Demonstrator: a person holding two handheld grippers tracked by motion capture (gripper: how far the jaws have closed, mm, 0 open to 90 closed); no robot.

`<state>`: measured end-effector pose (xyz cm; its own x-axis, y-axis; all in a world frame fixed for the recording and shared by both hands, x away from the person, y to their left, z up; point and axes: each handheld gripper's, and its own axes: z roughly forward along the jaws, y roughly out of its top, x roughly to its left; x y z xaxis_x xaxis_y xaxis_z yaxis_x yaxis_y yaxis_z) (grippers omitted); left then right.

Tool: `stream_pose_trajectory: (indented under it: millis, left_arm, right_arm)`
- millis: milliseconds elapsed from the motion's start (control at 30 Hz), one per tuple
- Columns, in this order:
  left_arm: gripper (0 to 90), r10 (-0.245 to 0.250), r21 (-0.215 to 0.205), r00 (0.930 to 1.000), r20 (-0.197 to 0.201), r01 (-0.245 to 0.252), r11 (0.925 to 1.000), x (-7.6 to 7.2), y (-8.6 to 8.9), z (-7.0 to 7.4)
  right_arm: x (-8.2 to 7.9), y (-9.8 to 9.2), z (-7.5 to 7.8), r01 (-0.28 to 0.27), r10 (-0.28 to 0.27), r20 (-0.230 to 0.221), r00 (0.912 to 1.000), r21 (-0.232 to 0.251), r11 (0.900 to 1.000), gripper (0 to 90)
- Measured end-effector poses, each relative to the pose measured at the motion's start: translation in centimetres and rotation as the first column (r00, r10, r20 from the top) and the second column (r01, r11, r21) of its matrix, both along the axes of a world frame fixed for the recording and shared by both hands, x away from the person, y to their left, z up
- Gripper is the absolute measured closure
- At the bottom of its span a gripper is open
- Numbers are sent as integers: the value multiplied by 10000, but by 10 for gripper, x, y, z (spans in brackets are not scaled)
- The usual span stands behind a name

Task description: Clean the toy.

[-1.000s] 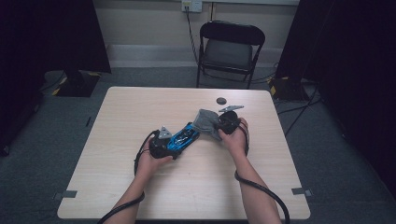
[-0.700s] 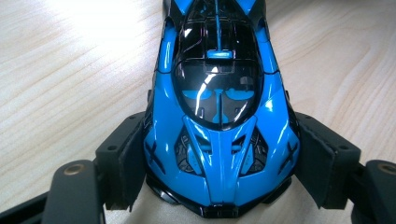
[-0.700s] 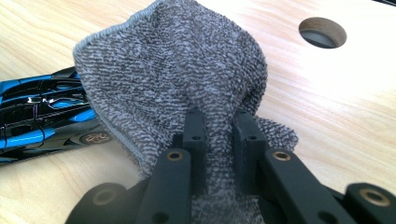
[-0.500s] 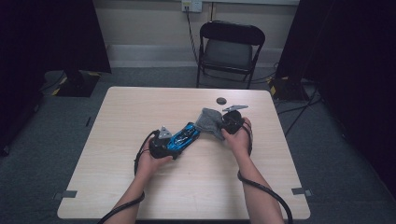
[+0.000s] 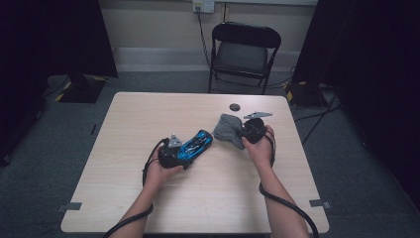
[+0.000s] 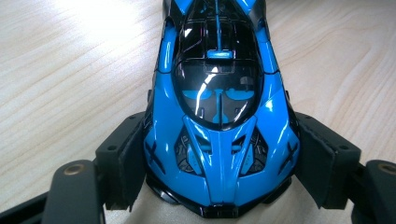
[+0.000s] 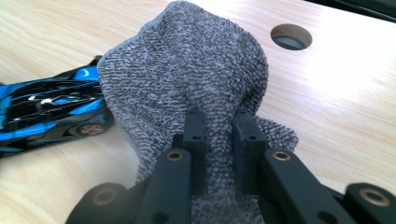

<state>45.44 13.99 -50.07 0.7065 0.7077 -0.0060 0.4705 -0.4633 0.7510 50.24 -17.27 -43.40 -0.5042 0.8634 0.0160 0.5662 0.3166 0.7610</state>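
Right now the left gripper (image 5: 184, 151) is holding a blue toy car (image 6: 219, 116). Its two black fingers (image 6: 123, 163) are standing wide apart, one on each side of the car, and their pads are pressing on the car's sides. The car's end nearest the camera is sitting between the fingers, and the rest of it is pointing away past the fingertips. The car is resting on the wooden table (image 5: 148, 114).

The right gripper (image 7: 219, 126) is pinching a grey cloth (image 7: 187, 70). Its fingers (image 7: 194, 135) are almost together, with just a fold of the cloth squeezed between them. The cloth is bunching up over the fingertips and hanging down around them, and one corner is lying beside the right finger.

From above, the cloth (image 5: 229, 130) is sitting just past the right gripper's (image 5: 252, 130) fingertips, and the car (image 5: 195, 145) is near it, a little apart. A small round hole (image 7: 291, 36) in the table is showing beyond the cloth. A black chair (image 5: 245, 49) is standing behind the table.
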Motion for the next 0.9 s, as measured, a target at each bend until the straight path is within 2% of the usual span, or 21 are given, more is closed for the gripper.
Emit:
stream_pose_trajectory:
  millis: [200,300,433,467,533,633,667,733,800,900]
  left_arm:
    - [251,29,24,10000,0,-29,10000,0,-1,0]
    - [200,23,58,10000,-70,-22,10000,-1,-3,0]
    - [183,130,-68,9998,-140,-131,9999,-1,-4,0]
    - [186,134,22,9999,-58,-134,9999,-1,-3,1]
    - [187,203,-291,9997,-140,-207,9994,-2,-2,0]
    - [204,154,-212,9999,11,-153,9997,-3,2,3]
    - [206,232,-378,9997,-107,-236,9990,-4,2,4]
    - [231,247,-491,9997,26,-245,9985,-4,4,8]
    - [239,235,-638,9997,-36,-237,9977,-4,5,14]
    - [277,197,-777,9996,205,-180,9968,-3,6,22]
  right_arm:
    - [-8,1,5,-307,306,98,9995,115,9995,782]
    - [-10,0,7,-434,432,126,9990,149,9989,783]
    - [-14,-2,8,-533,529,144,9985,254,9983,783]
    - [-15,-2,9,-562,557,165,9983,290,9980,783]
    - [-16,-3,9,-588,582,187,9981,335,9977,782]
    - [-19,-6,8,-608,603,143,9981,427,9972,783]
    - [-19,-7,8,-630,624,149,9979,454,9970,783]
    - [-21,-10,7,-577,570,136,9983,526,9969,783]
    - [-22,-12,7,-573,566,135,9983,591,9966,782]
    - [-25,-14,8,-626,618,142,9980,637,9960,782]
